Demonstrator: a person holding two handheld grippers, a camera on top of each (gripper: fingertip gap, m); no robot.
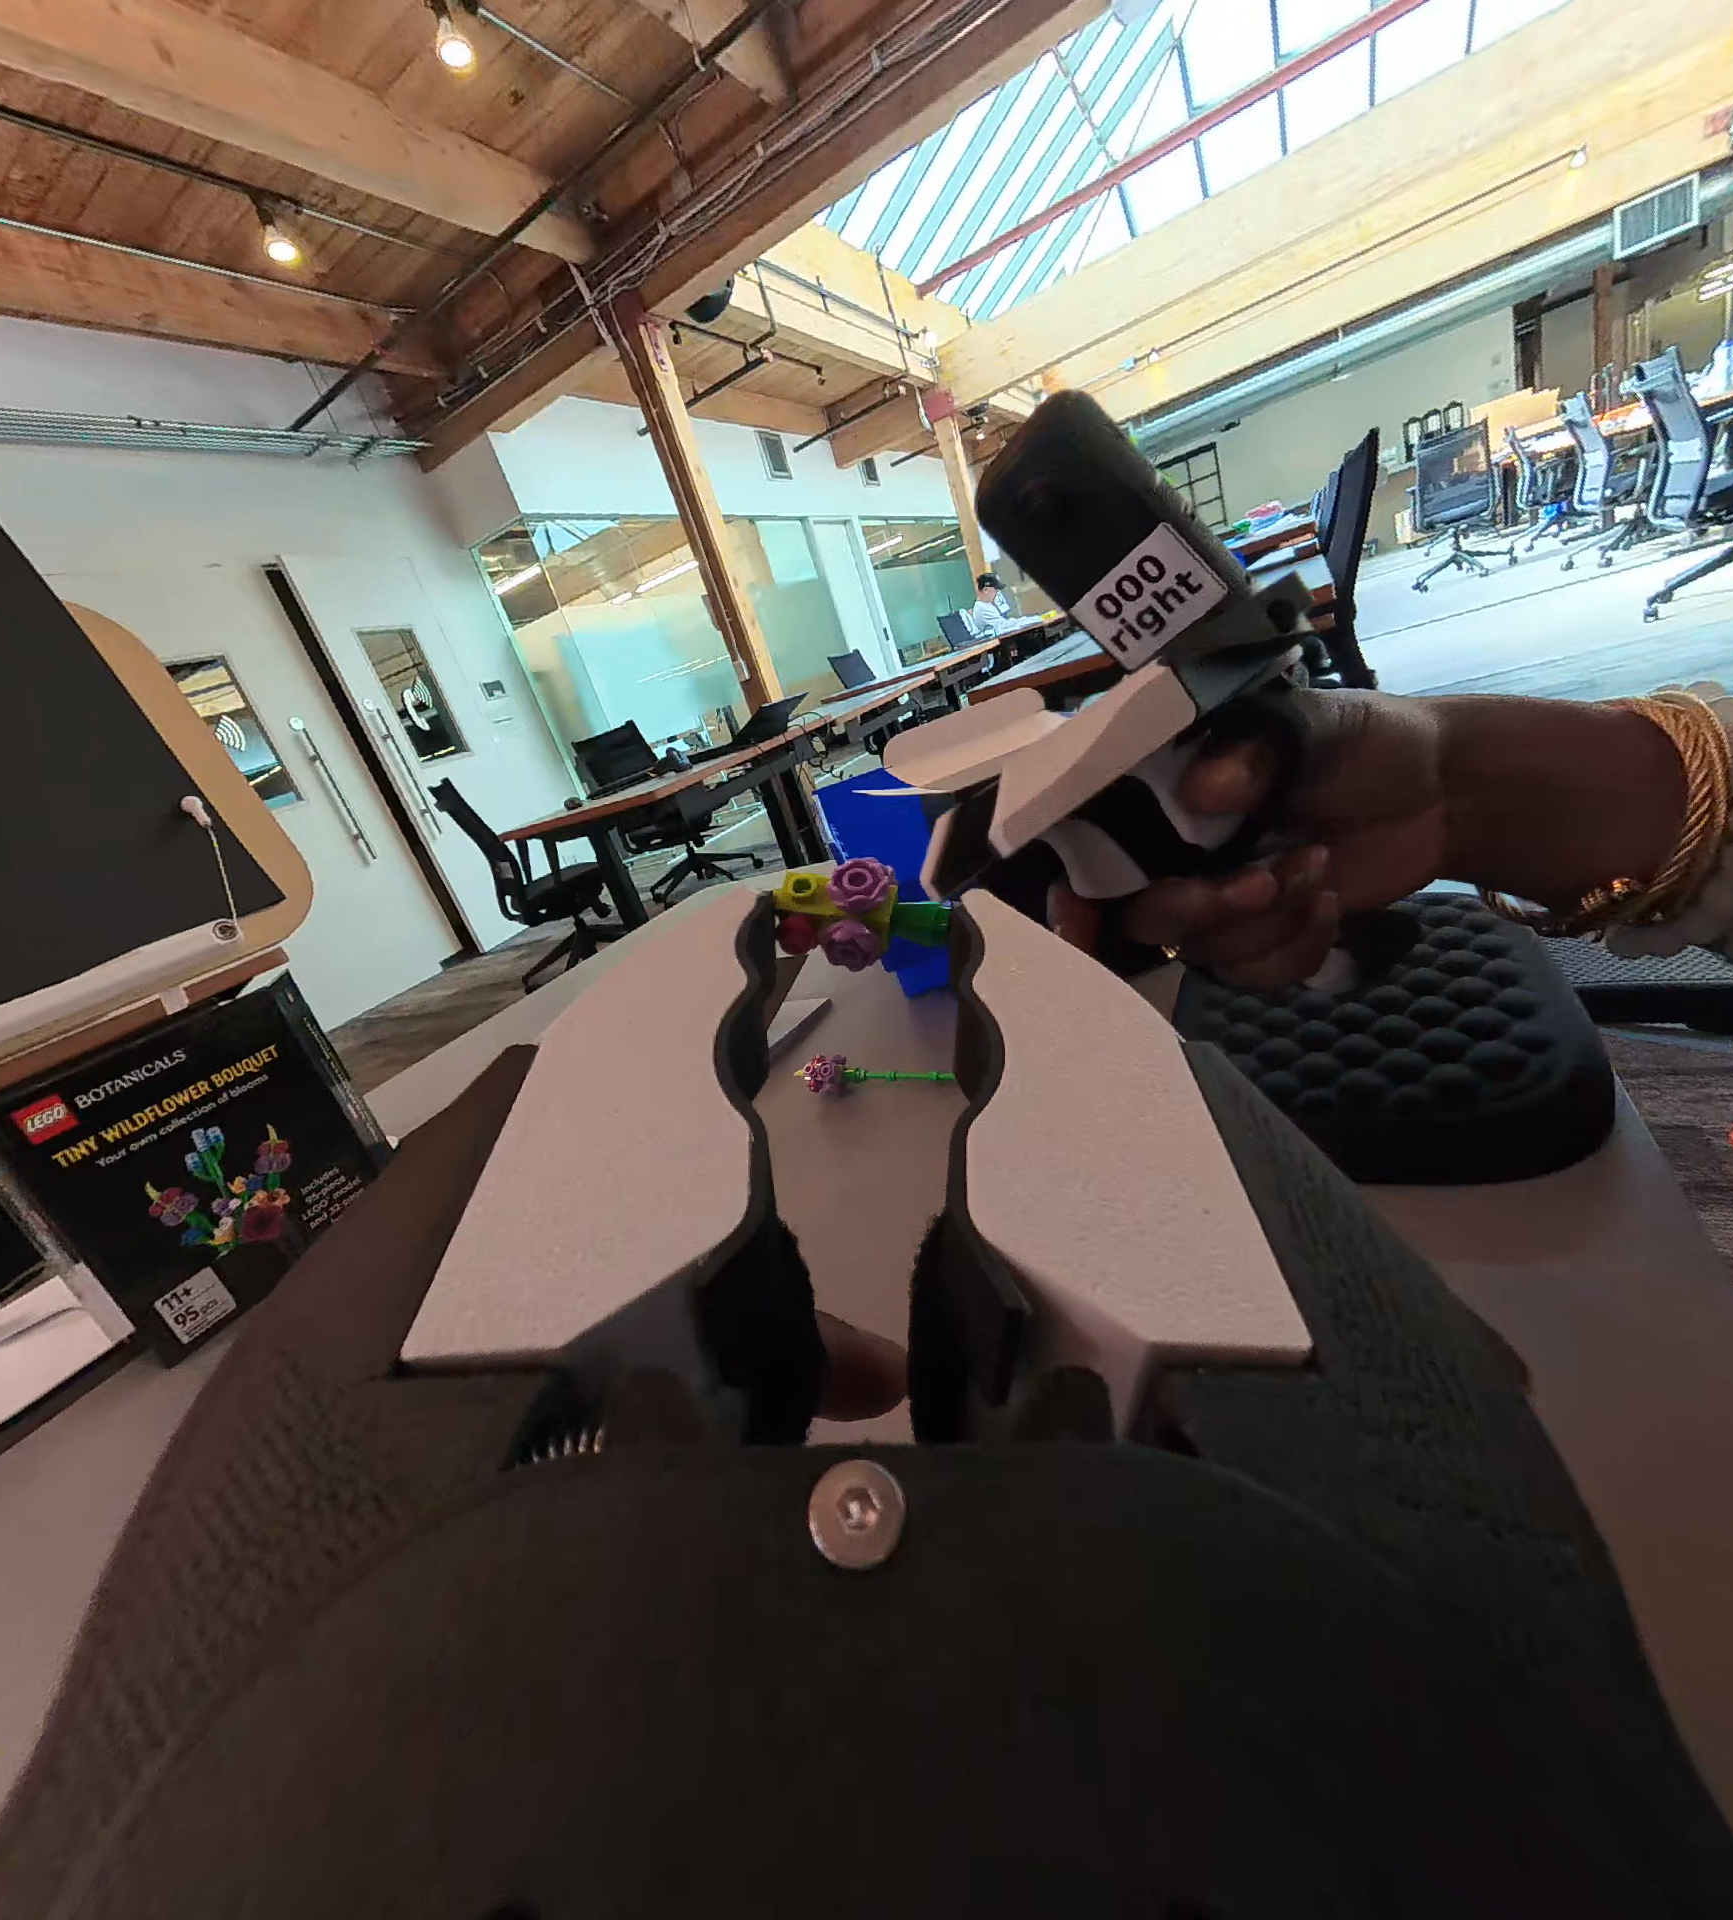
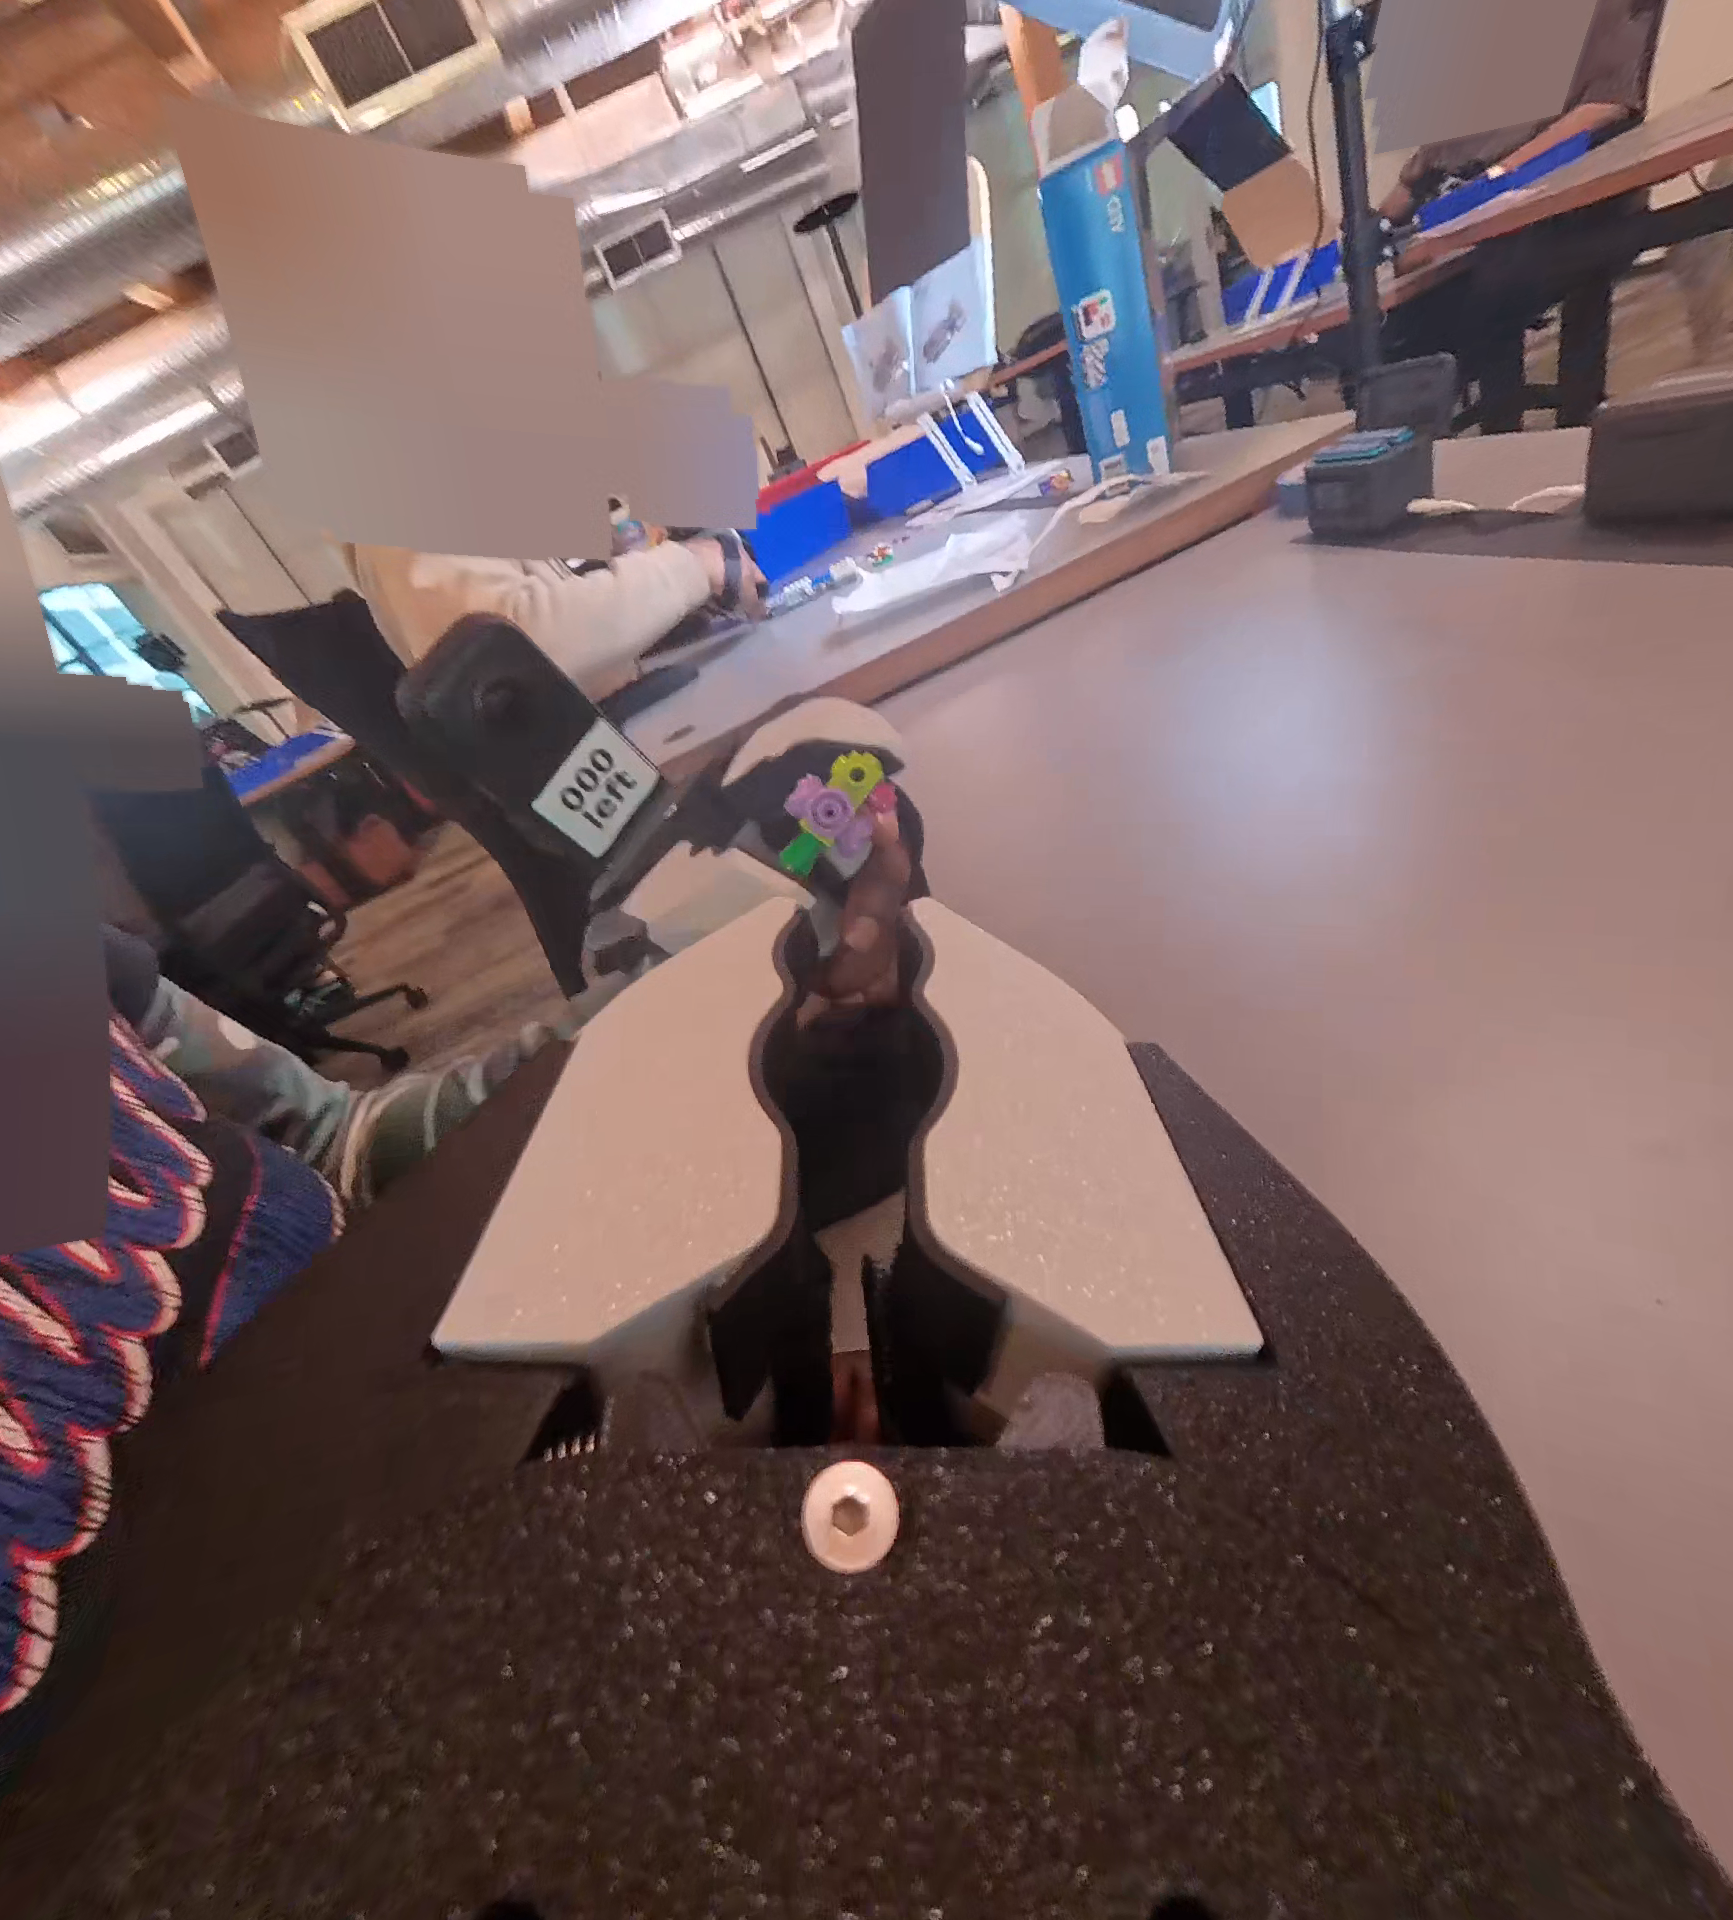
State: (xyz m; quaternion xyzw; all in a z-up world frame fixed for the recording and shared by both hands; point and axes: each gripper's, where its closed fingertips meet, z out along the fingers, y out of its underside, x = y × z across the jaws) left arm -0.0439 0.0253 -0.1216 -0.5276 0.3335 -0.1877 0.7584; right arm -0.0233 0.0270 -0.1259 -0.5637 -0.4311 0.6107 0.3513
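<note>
Left gripper (image 1: 857, 925) sat at frame centre, fingers pinched on one toy flower cluster (image 1: 841, 906): two purple blooms, one yellow-green, one red, with a green stem. Right gripper (image 2: 854, 914), also centre frame, had its tips nearly together with nothing gripped between them. One loose purple flower stem (image 1: 867, 1074) lay on the grey table (image 1: 1516, 1236). One black toy box (image 1: 187, 1174) stood lower left; contents not visible.

Two claws (image 1: 857, 925) (image 1: 945, 862), two flower pieces (image 1: 841, 914) (image 1: 872, 1073), one box (image 1: 176, 1164)
</note>
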